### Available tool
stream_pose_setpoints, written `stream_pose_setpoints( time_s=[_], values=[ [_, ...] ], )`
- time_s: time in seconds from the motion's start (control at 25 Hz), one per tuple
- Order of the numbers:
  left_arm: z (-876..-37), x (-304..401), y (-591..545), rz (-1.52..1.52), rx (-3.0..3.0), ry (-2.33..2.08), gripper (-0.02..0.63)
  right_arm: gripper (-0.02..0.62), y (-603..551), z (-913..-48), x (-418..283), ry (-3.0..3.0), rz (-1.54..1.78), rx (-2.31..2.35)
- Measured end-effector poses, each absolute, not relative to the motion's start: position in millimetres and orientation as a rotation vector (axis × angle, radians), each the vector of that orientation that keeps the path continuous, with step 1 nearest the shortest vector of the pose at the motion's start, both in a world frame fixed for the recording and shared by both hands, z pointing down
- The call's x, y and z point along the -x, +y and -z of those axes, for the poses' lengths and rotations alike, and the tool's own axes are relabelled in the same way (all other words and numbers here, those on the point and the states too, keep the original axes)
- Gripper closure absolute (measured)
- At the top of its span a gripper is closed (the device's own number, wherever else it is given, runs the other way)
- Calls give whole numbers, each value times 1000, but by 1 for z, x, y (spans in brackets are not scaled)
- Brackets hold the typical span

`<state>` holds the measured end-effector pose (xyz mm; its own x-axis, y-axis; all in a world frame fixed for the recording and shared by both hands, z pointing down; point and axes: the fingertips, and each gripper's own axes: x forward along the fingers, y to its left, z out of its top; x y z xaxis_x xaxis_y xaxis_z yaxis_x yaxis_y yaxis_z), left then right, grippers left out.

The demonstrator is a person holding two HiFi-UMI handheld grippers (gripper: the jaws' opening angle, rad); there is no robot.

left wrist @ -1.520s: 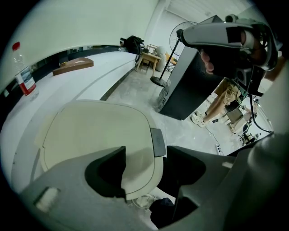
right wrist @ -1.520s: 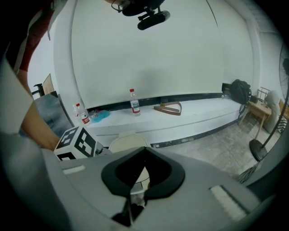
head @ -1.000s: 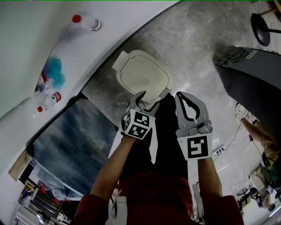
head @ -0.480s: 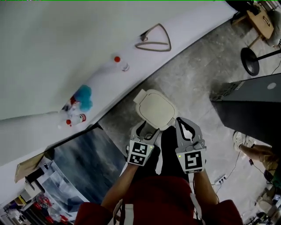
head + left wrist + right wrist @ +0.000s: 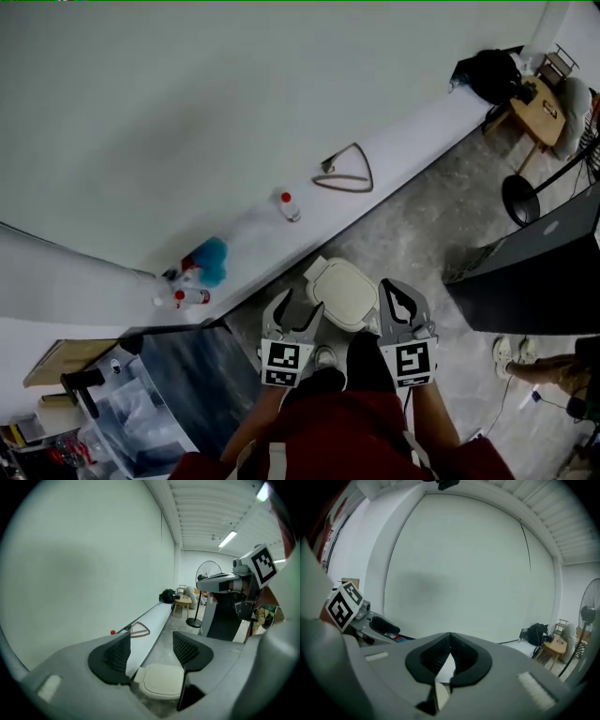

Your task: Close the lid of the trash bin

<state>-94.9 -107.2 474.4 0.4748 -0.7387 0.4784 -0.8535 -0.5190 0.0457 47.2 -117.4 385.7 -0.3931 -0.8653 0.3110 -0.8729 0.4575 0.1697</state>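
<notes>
The trash bin [image 5: 343, 292] is seen on the grey stone floor [image 5: 422, 234], just beside a long white ledge [image 5: 403, 141], with its cream lid [image 5: 161, 680] lying flat down on it. The left gripper [image 5: 296, 314] is held just above the bin's near left edge; its jaws are set well apart and nothing is caught between them, the lid being seen through the gap further off. The right gripper [image 5: 397, 305] is held just right of the bin, its jaws brought together at the tips with nothing gripped. Black-and-white square markers are carried on each gripper's cube; no letters can be read there. On the ledge a red-capped bottle [image 5: 289, 206], a blue object [image 5: 212, 257] and a brown triangular loop [image 5: 344, 172] are laid out; any label print is too small to be read
</notes>
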Motion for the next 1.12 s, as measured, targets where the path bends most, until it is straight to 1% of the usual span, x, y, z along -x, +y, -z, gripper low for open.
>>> stream_pose_setpoints(
  time_s=[0.24, 0.6, 0.76, 0.88, 1.12],
  values=[
    [-379, 118, -120, -422, -2589, -1547, 324, 595, -117, -316, -46, -2416, 100, -1591],
    [-271, 140, -113, -229, -2754, -1774, 325, 595, -107, -223, -48, -2471, 262, -1763],
    [-222, 150, -106, -127, -2801, -1929, 328, 595, -100, -180, -51, -2510, 397, -1833],
    [-201, 158, -102, -53, -2787, -1989, 339, 595, -95, -162, -52, -2532, 456, -1863],
    [-187, 169, -98, 48, -2729, -2016, 345, 595, -90, -161, -48, -2534, 436, -1877]
  ],
)
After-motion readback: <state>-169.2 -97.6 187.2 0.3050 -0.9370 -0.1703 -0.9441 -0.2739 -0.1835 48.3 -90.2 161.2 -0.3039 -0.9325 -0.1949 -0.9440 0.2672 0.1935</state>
